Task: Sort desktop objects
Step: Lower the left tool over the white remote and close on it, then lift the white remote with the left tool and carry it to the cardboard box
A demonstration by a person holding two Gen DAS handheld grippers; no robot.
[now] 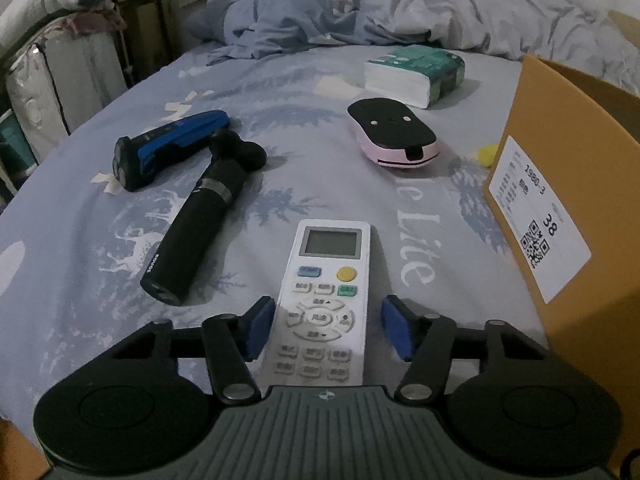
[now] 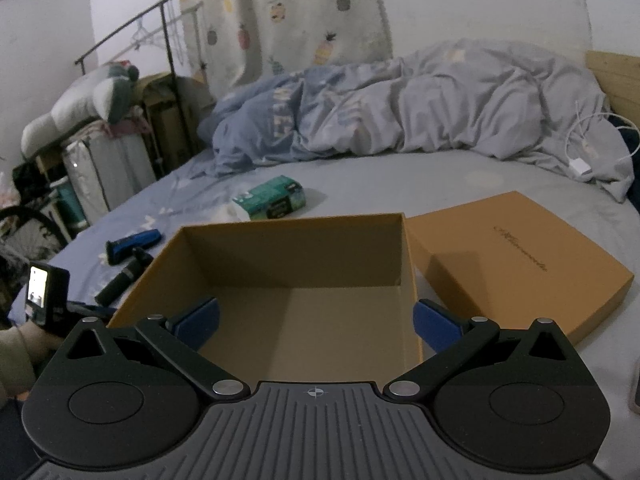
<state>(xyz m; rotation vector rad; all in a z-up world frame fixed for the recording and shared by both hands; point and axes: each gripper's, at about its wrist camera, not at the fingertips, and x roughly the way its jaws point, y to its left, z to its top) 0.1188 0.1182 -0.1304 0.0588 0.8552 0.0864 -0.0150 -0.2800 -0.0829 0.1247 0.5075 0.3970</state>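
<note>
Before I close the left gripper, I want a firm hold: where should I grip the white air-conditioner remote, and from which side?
Grip the white air-conditioner remote across its long narrow sides at the button end, approaching from its near end. It lies flat, lengthwise between the open left gripper's fingers.

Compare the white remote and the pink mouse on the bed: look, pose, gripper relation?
The white remote is long, flat, face-up; the pink mouse is a short oval, underside up. The remote sits between the open left gripper's fingers; the mouse lies farther off, untouched. Both rest on the bedsheet.
</note>
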